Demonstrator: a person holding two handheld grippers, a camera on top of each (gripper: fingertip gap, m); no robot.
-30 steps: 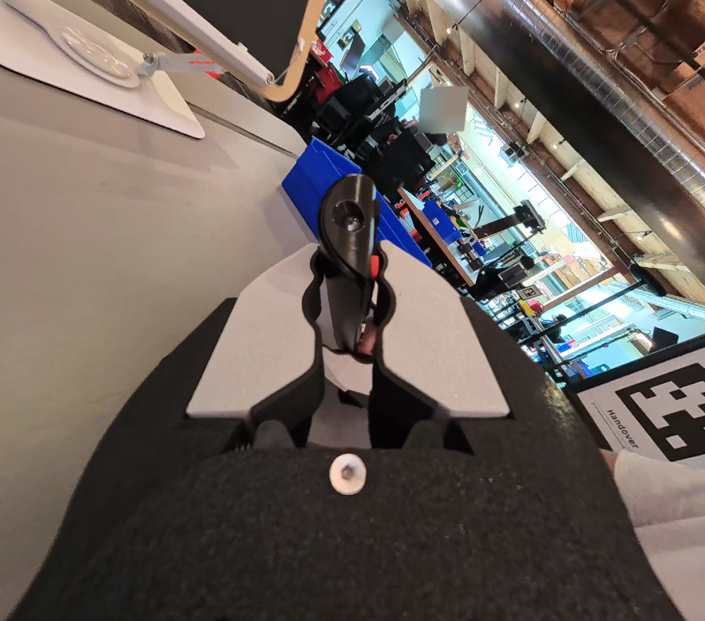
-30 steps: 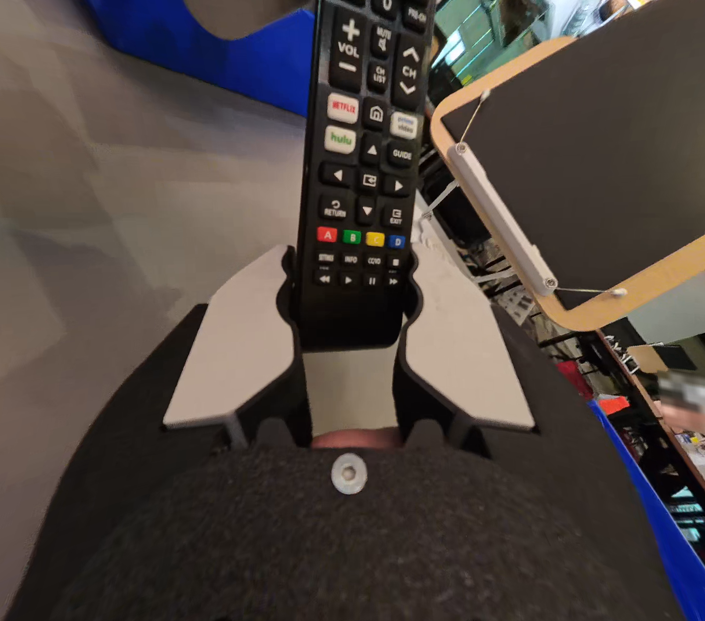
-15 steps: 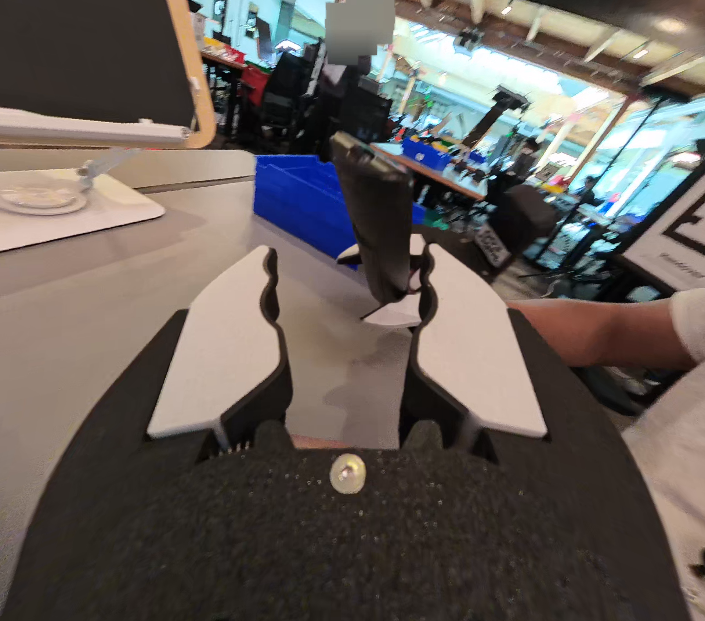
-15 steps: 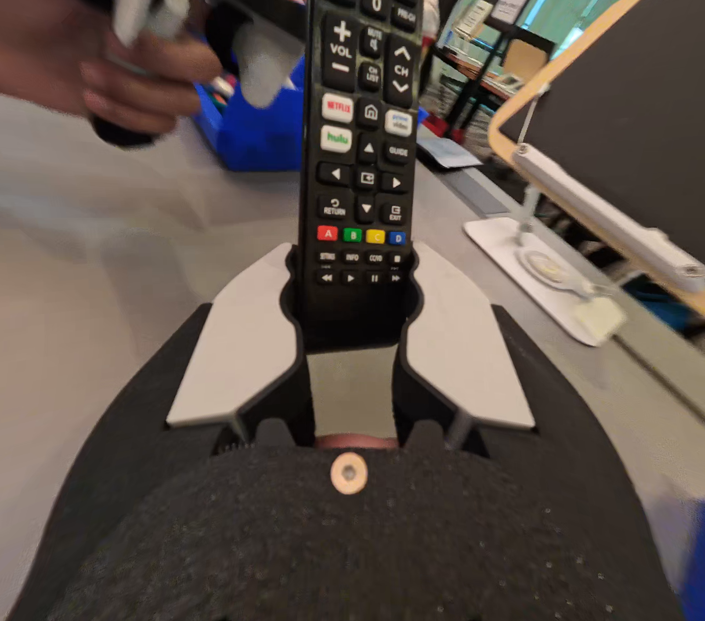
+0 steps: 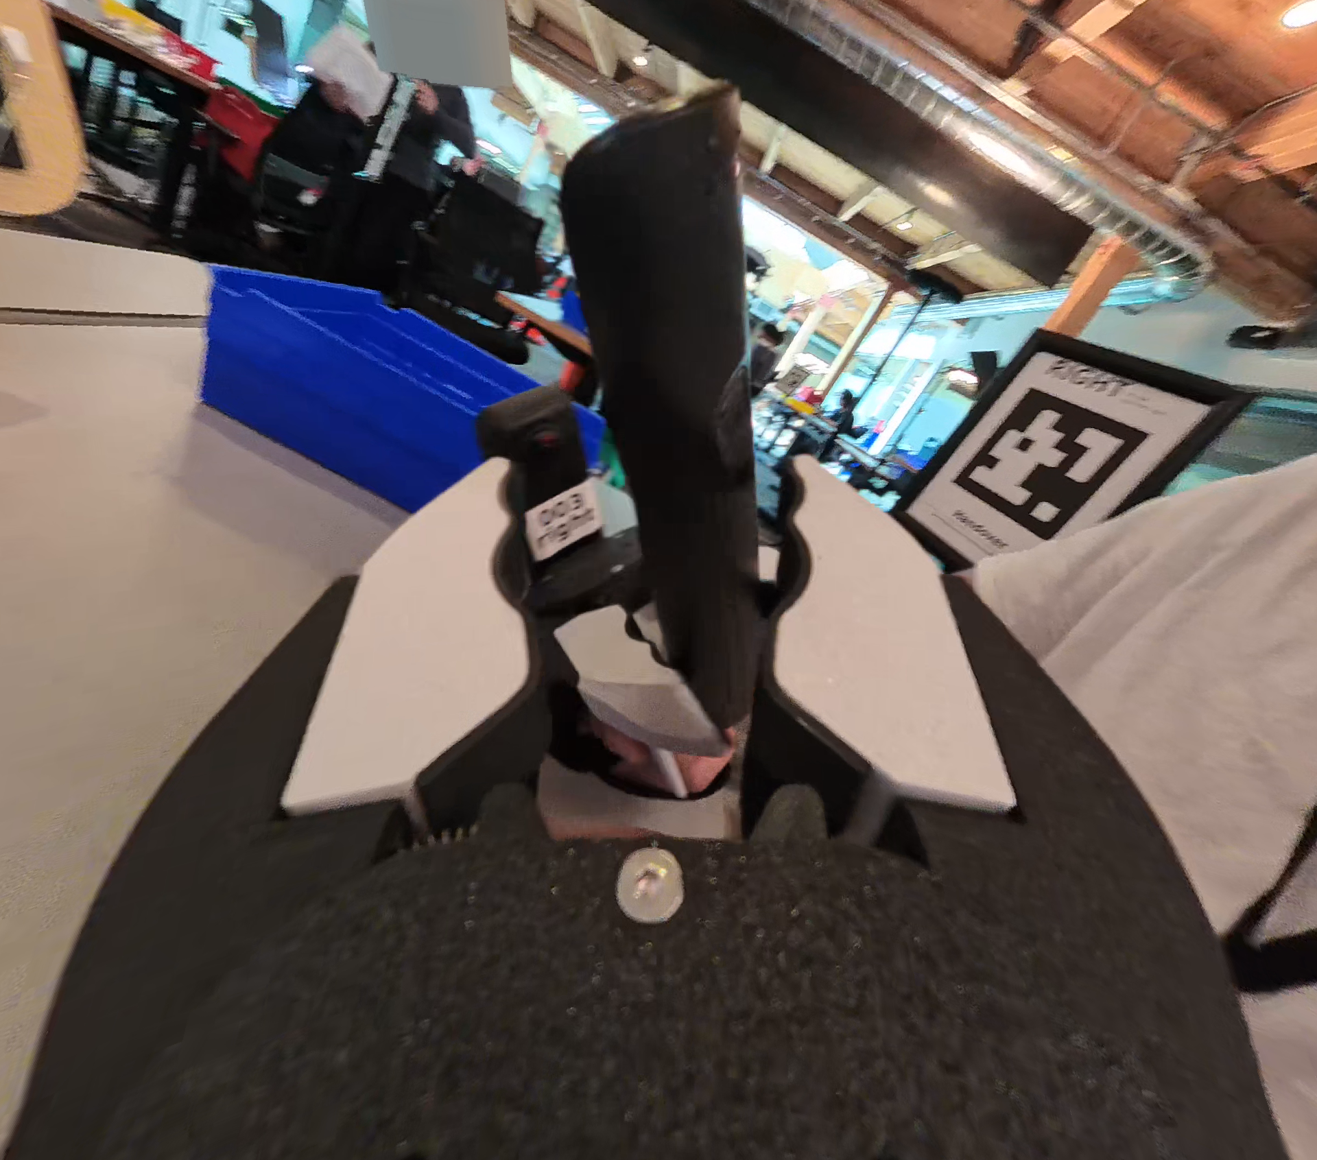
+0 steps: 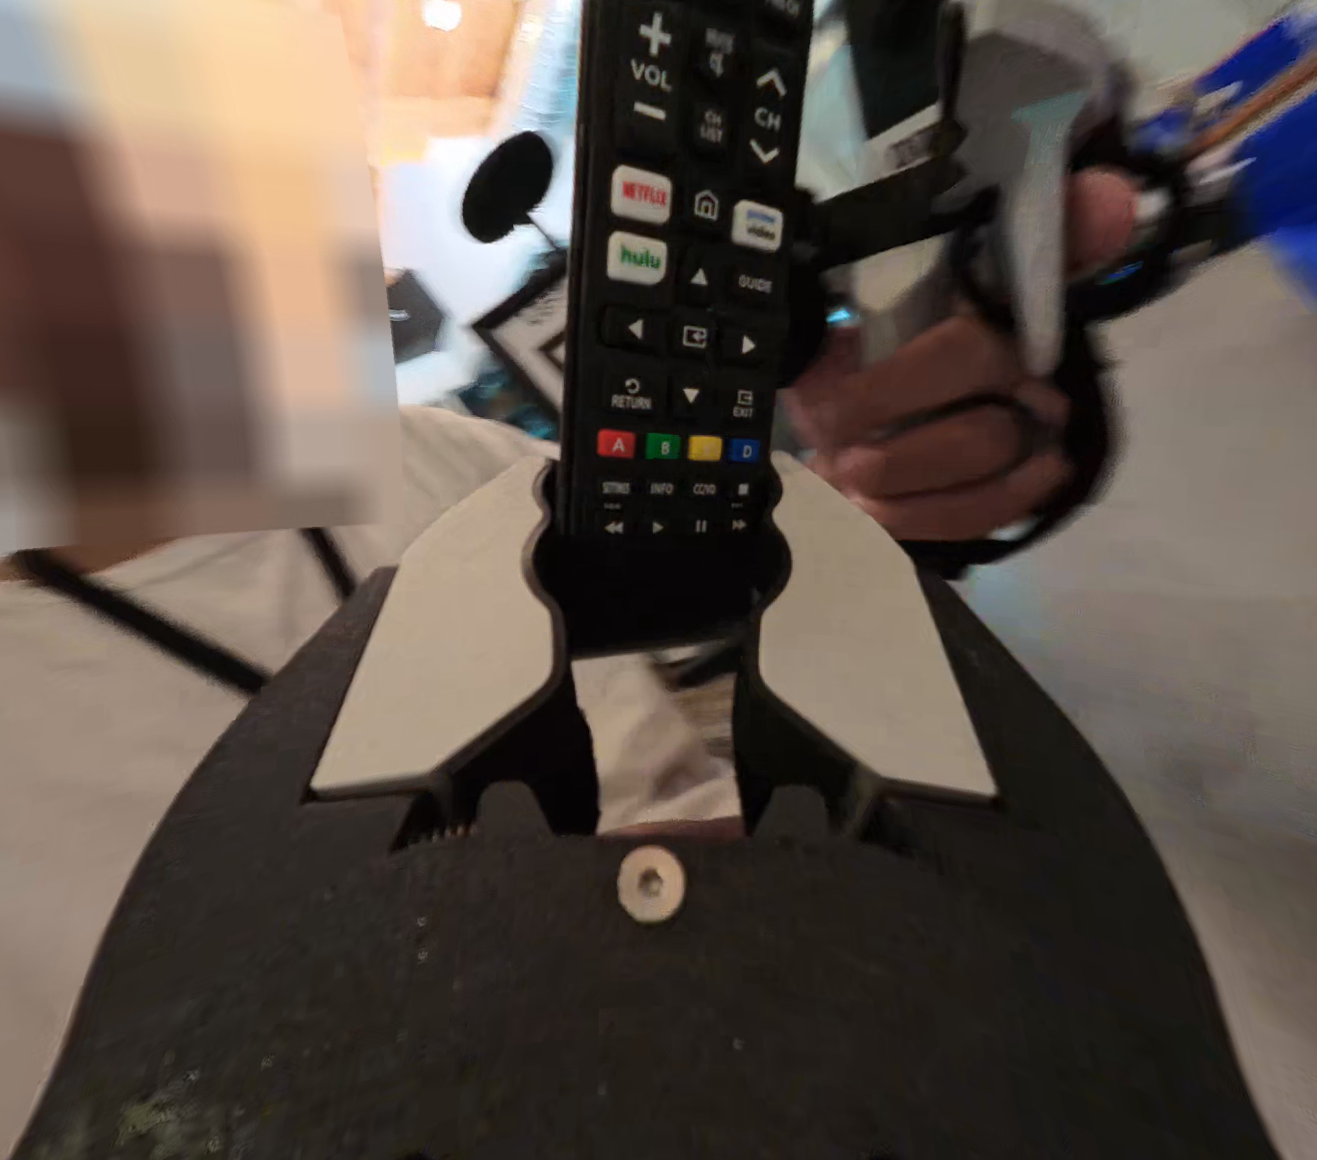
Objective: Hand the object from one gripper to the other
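Gripping the bottom end of the long black plastic remote control [image 6: 688, 242], the right tool [image 6: 659, 555] is keeping its two grey fingers [image 6: 463, 641] clamped against the remote's narrow sides, just below the row of coloured buttons. Holding it by the tail this way is leaving most of the body standing free toward twelve o'clock, which looks meant to give the other tool a clear stretch to take.

In the left wrist view the left tool [image 5: 645, 563] is sitting with its grey fingers [image 5: 420, 655] apart, and the remote's plain black back [image 5: 666, 384] is rising between them, nearer the finger at three o'clock; whether it is touching that finger I cannot tell. The right tool's own grey fingertip [image 5: 641, 698] is showing low in the gap, so the two tools are meeting nearly at right angles, probably so that neither blocks the other.

In the right wrist view the left tool and the person's hand [image 6: 933, 420] holding it are showing blurred at two o'clock, beside the remote.

A blue plastic bin [image 5: 342, 370] is resting on the pale grey worktop [image 5: 114, 591] at ten o'clock in the left wrist view, well clear of the exchange.
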